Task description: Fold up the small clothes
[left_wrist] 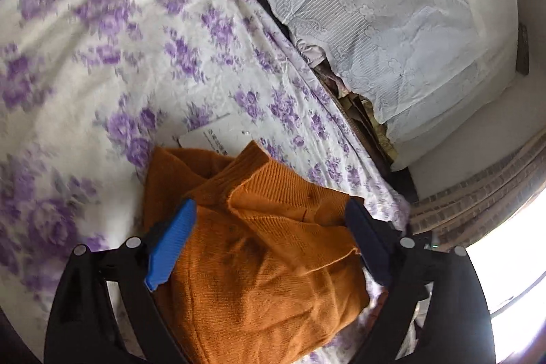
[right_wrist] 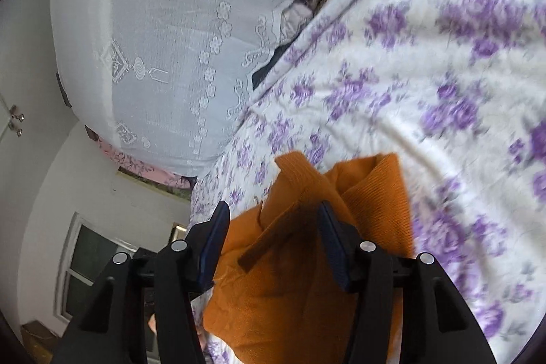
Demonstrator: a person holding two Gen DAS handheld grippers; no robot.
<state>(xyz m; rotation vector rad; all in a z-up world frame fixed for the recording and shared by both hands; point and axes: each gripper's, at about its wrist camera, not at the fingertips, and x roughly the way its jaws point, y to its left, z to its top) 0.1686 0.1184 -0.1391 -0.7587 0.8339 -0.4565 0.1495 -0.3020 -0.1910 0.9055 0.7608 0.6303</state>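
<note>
On the bed, spread with a white sheet printed with purple flowers [left_wrist: 102,63], lies a bunched orange rib-knit garment [left_wrist: 259,261]. In the left wrist view its long axis runs from the camera away toward the far end of the bed, with a folded ribbed point at the far end. The left tool [left_wrist: 269,227] stands wide open, its blue pads either side of the knit and not pressing it. In the right wrist view the same garment [right_wrist: 283,295] heaps between and beyond the right tool [right_wrist: 273,234], whose jaws are parted; a loose flap lies between them, unpinched. A white lace cover [right_wrist: 163,33] drapes beside the bed.
</note>
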